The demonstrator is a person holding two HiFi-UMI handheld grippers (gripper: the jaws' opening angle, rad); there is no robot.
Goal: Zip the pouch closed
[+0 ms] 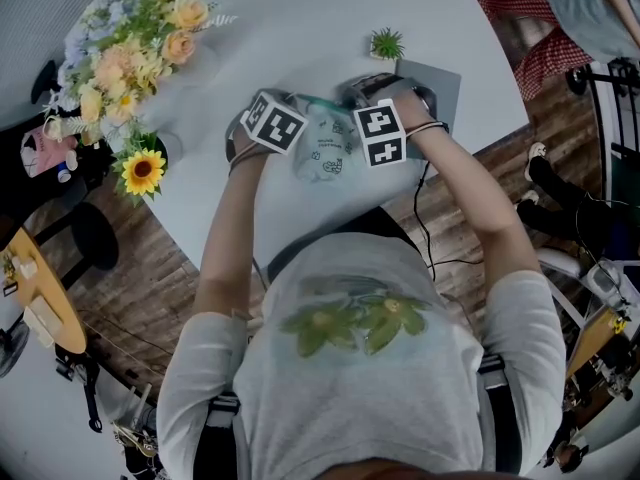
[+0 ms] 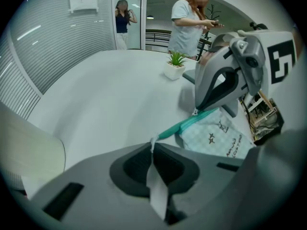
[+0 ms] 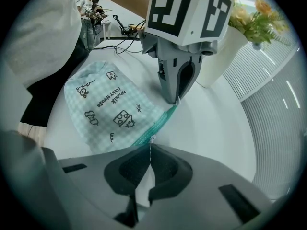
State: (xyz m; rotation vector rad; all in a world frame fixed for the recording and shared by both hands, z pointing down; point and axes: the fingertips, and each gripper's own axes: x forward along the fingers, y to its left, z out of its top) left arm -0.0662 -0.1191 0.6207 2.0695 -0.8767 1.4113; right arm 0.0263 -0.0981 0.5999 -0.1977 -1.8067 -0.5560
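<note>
A pale green checked pouch [image 1: 322,150] with cartoon prints lies on the white round table [image 1: 300,28], between my two grippers. Its teal zipper [image 2: 184,124] is stretched taut from one gripper to the other. My left gripper [image 2: 153,145] is shut on a white tab at the pouch's end. My right gripper [image 3: 150,143] is shut on the small metal zipper pull [image 3: 151,139] at the opposite end of the teal tape [image 3: 160,123]. From each gripper view the other gripper shows across the pouch: the right gripper [image 2: 197,110] and the left gripper [image 3: 176,99]. In the head view the marker cubes hide both sets of jaws.
A white vase of flowers [image 1: 140,48] and a sunflower [image 1: 142,171] stand at the table's left. A small potted plant [image 1: 386,43] and a grey board [image 1: 445,88] lie just beyond my right hand. Two people [image 2: 189,23] stand past the table's far edge.
</note>
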